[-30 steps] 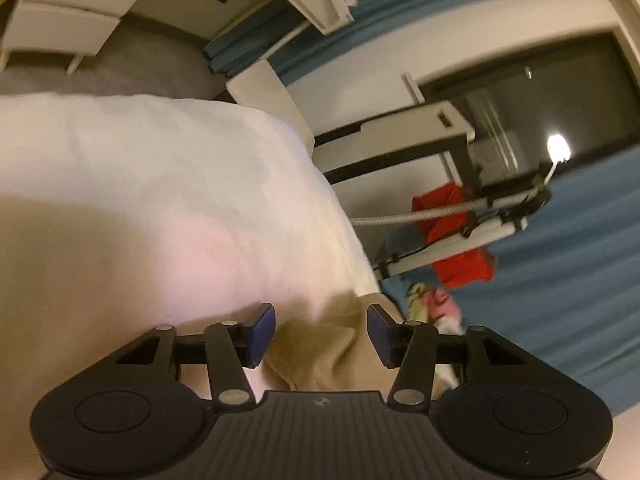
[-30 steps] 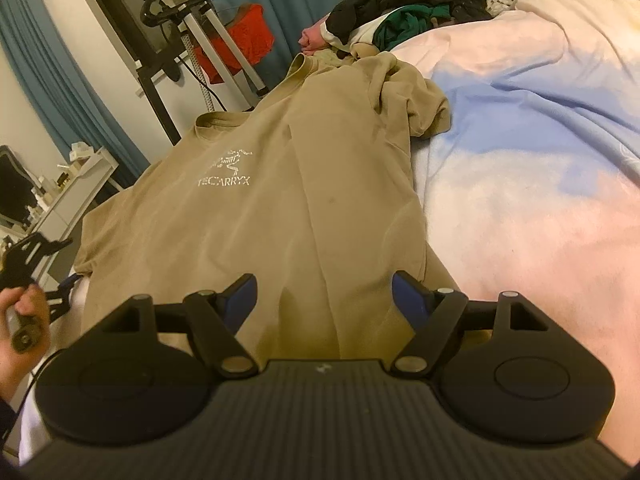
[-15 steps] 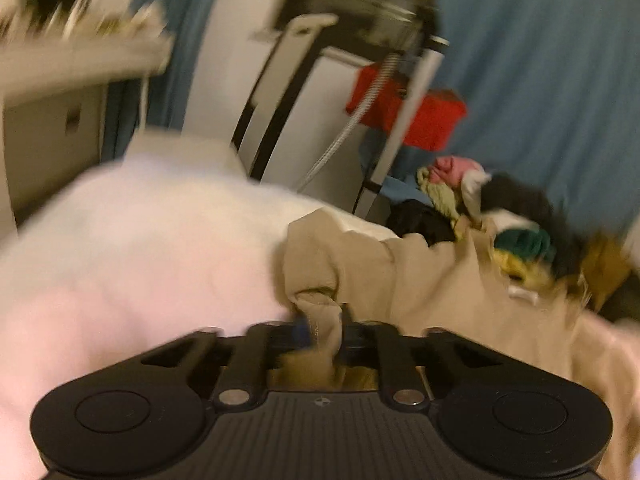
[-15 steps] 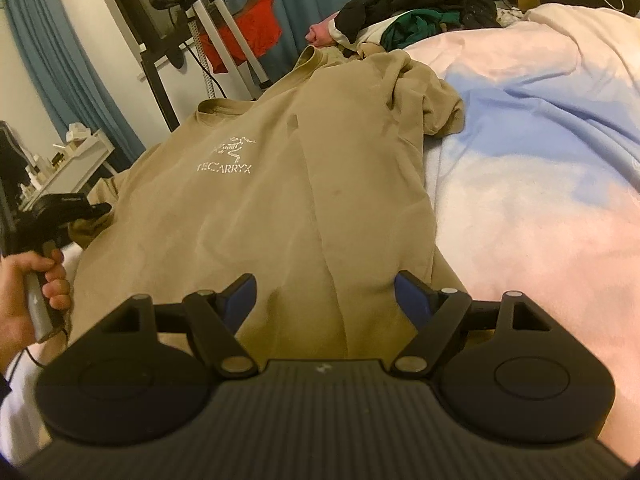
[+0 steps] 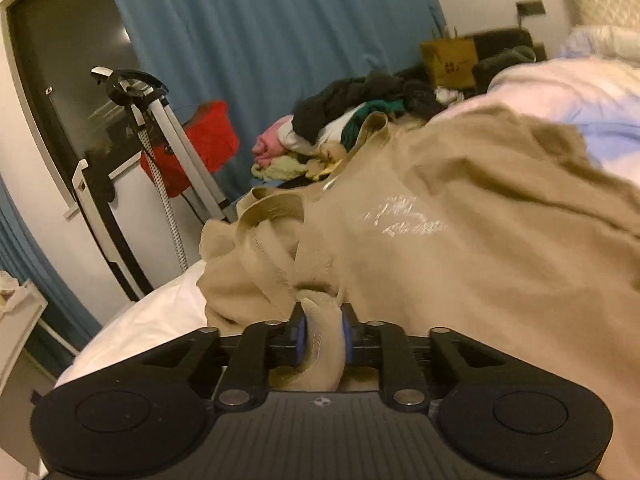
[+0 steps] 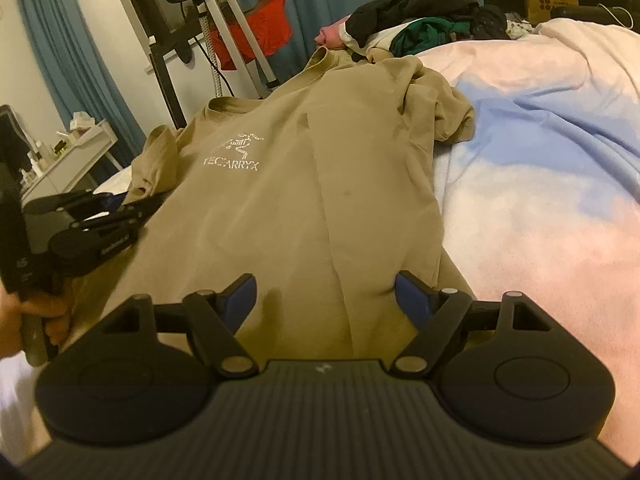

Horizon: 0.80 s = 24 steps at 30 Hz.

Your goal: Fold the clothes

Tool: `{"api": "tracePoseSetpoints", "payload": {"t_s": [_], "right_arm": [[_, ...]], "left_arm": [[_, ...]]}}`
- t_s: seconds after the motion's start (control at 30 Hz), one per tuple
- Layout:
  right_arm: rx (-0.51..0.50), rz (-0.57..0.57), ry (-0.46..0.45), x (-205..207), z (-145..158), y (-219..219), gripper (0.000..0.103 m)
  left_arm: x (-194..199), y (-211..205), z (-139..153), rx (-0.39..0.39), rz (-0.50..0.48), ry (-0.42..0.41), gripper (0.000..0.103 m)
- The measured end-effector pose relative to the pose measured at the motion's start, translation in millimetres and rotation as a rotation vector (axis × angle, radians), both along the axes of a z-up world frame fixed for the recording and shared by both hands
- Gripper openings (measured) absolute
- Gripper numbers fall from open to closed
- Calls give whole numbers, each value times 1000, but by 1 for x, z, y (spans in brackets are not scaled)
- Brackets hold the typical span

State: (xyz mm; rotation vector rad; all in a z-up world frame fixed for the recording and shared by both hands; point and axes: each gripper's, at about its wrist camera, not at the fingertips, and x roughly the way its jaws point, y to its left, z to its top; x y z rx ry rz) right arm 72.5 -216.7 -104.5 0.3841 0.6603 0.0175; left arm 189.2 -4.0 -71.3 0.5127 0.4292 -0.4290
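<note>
A tan T-shirt with a white chest logo lies spread front-up on the bed, its collar toward the far edge. My left gripper is shut on the shirt's left sleeve, tan cloth bunched between its blue pads. In the right wrist view that left gripper shows at the shirt's left side, held by a hand. My right gripper stands open just over the shirt's hem, nothing between its fingers. The other sleeve lies crumpled at the far right.
A pile of dark, green and pink clothes sits at the far end of the pale pink and blue duvet. A garment steamer stand, a red bag and blue curtains are beyond the bed. A white shelf stands left.
My left gripper shut on the tan sleeve and swung round toward the shirt, dragging the sleeve inward. The right gripper stayed open at the hem, edging slightly forward.
</note>
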Motion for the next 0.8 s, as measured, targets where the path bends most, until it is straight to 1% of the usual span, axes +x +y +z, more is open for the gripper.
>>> {"api": "tracePoseSetpoints", "payload": {"t_s": [0.03, 0.07, 0.23, 0.37, 0.4, 0.47, 0.5, 0.53, 0.6, 0.63, 0.77, 0.8], "right_arm": [[1, 0, 1, 0, 0, 0, 79], [3, 0, 1, 1, -1, 0, 79], [11, 1, 2, 2, -2, -1, 79], [20, 3, 1, 3, -4, -3, 79], [23, 4, 1, 4, -4, -4, 79], [27, 5, 0, 4, -5, -5, 79], [26, 6, 0, 4, -5, -5, 79], [23, 6, -1, 4, -5, -4, 79], [17, 7, -1, 4, -5, -4, 79], [14, 8, -1, 4, -6, -4, 79], [2, 10, -2, 4, -6, -3, 79], [-1, 10, -3, 4, -6, -2, 79]], "left_arm": [[0, 6, 2, -35, 0, 12, 51], [4, 10, 3, -63, 11, 33, 55], [28, 27, 6, -200, 71, 147, 58], [48, 41, 9, -309, 120, 239, 55], [53, 45, 9, -336, 132, 262, 54], [58, 53, 10, -370, 176, 292, 34], [61, 58, 11, -387, 199, 307, 28], [61, 67, 12, -430, 218, 323, 15], [65, 93, 18, -568, 266, 361, 11], [65, 106, 22, -619, 295, 360, 8], [59, 174, 37, -843, 432, 306, 7], [57, 191, 38, -882, 481, 289, 7]]}}
